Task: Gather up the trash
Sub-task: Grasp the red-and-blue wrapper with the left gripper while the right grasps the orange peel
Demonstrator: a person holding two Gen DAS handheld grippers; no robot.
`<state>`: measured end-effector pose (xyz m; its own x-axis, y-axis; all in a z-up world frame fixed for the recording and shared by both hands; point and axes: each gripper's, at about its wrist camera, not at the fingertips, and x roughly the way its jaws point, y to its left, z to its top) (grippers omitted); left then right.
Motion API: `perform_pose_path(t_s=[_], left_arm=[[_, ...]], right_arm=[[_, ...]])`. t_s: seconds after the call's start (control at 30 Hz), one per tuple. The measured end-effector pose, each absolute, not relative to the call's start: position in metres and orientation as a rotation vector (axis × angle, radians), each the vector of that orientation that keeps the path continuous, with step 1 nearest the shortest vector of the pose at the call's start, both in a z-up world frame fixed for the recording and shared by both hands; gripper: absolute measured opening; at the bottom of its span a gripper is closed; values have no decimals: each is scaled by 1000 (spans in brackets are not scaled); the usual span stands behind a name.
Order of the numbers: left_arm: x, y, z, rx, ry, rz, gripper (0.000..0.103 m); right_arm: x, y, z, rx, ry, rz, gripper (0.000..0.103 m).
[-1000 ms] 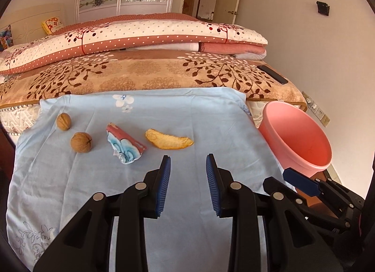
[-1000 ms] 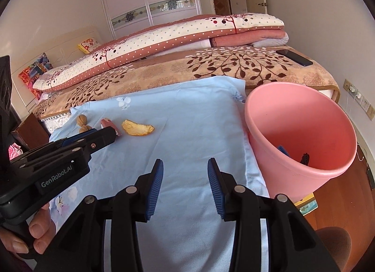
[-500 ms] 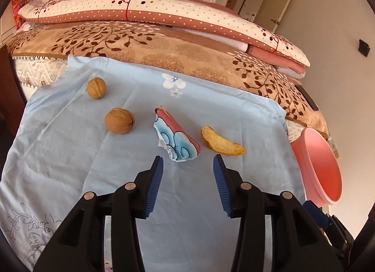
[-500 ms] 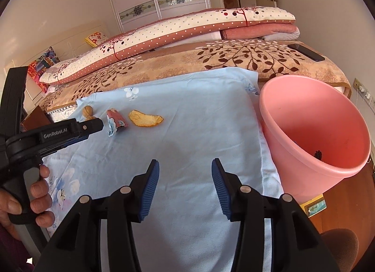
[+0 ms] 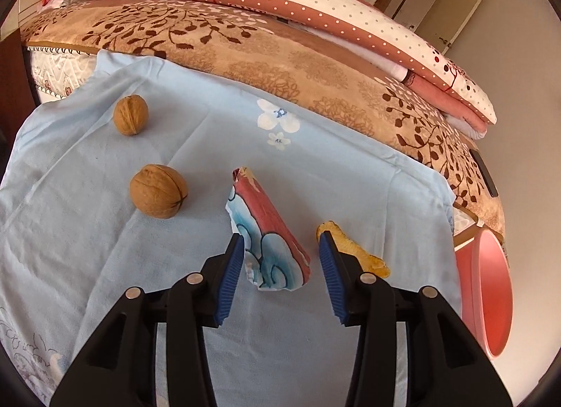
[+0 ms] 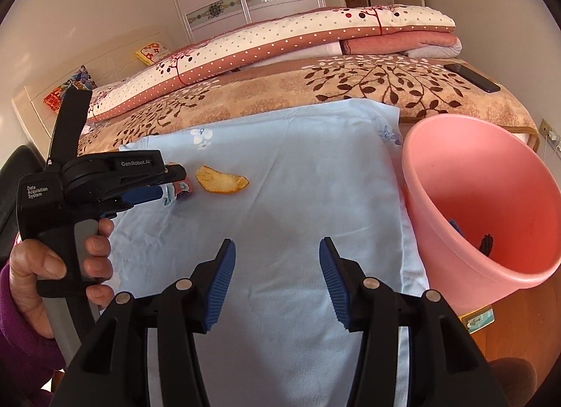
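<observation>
— The left claw (image 5: 280,266) has its jaws spread wide around the crumpled wrapper (image 5: 268,235) on the blue sheet (image 5: 105,266), pads not yet touching it.

— And the right claw (image 6: 275,280)?

— Its jaws have just been opening, with nothing between them, near the pink bin (image 6: 491,203) at the bedside.

— What might spoil it?

— I reckon the orange peel (image 5: 354,252) sits just beside the right pad, so a close could pinch it too or nudge it off. The thin wrapper may also slip, or the pads may snag the sheet.

— The walnuts (image 5: 158,196)?

— Well apart; safe, I'd say.
</observation>
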<state>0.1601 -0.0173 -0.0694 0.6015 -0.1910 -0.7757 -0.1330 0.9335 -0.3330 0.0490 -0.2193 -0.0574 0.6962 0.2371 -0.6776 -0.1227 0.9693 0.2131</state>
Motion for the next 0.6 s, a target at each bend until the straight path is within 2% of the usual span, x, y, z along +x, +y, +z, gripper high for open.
perform_pose_path(t_s=[0.17,0.2,0.23,0.37,0.6], left_arm=[[162,-11,-78,-387,935,-16,44],[161,-10,-77,-388,930,-16,40],[161,-8,-77,-390,928,-22,30],[156,-5,-74,-366,908,-42,14],[147,0,-70,-353,884,-77,11]], right_arm=[[74,-210,-54,156,783,233,56],[80,-208,-55,157,788,240,56],[87,-205,-55,155,794,247,56],[114,-194,-60,149,823,269,56],[152,-174,-75,156,876,282,56]])
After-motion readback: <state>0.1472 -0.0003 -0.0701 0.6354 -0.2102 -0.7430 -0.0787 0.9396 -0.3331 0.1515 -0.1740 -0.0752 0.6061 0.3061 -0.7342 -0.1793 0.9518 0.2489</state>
